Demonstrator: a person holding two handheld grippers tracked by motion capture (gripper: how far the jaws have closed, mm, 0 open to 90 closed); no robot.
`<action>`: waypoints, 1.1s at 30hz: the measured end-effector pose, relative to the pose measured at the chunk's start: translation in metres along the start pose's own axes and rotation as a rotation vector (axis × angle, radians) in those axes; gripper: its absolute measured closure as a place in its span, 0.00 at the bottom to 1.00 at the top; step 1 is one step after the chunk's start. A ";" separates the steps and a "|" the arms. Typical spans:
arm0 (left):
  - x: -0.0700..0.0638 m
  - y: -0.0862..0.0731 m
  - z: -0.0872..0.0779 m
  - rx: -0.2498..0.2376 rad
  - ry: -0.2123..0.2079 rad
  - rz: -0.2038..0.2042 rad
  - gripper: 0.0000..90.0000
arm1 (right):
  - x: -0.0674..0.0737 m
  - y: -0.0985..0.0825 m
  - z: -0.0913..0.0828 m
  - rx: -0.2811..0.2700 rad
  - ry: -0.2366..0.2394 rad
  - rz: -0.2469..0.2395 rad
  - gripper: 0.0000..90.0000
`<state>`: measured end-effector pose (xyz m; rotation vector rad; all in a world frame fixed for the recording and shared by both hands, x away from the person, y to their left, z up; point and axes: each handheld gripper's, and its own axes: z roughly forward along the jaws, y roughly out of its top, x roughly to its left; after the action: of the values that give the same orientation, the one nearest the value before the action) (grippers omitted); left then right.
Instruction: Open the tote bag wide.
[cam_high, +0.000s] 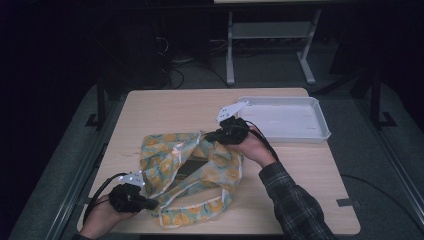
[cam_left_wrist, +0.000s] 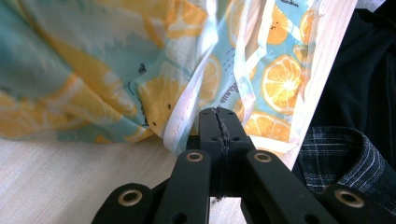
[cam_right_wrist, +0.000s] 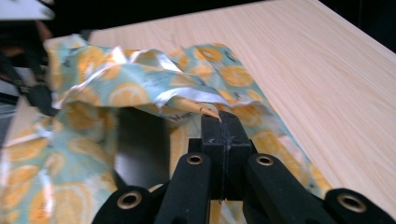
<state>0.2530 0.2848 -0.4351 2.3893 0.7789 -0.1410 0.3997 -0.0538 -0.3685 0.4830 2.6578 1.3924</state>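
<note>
A light-blue cloth bag (cam_high: 220, 172) printed with orange slices lies on the wooden table (cam_high: 165, 107). My left gripper (cam_high: 152, 203) is shut on the bag's white-trimmed edge at the near left; in the left gripper view its jaws (cam_left_wrist: 218, 112) meet on that hem of the bag (cam_left_wrist: 93, 70). My right gripper (cam_high: 210, 136) is shut on the bag's rim at the far right and holds it a little above the table. Seen from the right gripper (cam_right_wrist: 222, 116), the pinched rim of the bag (cam_right_wrist: 140, 88) stands raised. The mouth gapes between the two grips over a dark inside (cam_high: 192, 167).
A shallow white tray (cam_high: 320, 131) sits at the table's back right, just behind my right hand. A plaid sleeve (cam_high: 295, 205) crosses the near right of the table. Bare wood lies left of and behind the bag. Table legs stand on the dark floor beyond.
</note>
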 end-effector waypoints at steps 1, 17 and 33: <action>0.000 0.000 0.000 0.000 0.000 0.000 0.99 | 0.000 0.000 0.000 0.000 0.000 0.000 0.99; 0.001 -0.001 0.001 0.014 -0.014 -0.009 1.00 | -0.034 -0.009 0.018 0.061 -0.086 0.045 0.99; -0.018 0.036 -0.061 -0.218 0.073 0.072 0.56 | -0.033 -0.013 0.031 0.094 -0.068 0.058 0.99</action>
<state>0.2537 0.2889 -0.3620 2.2220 0.7018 0.0584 0.4353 -0.0473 -0.3982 0.6099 2.6838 1.2468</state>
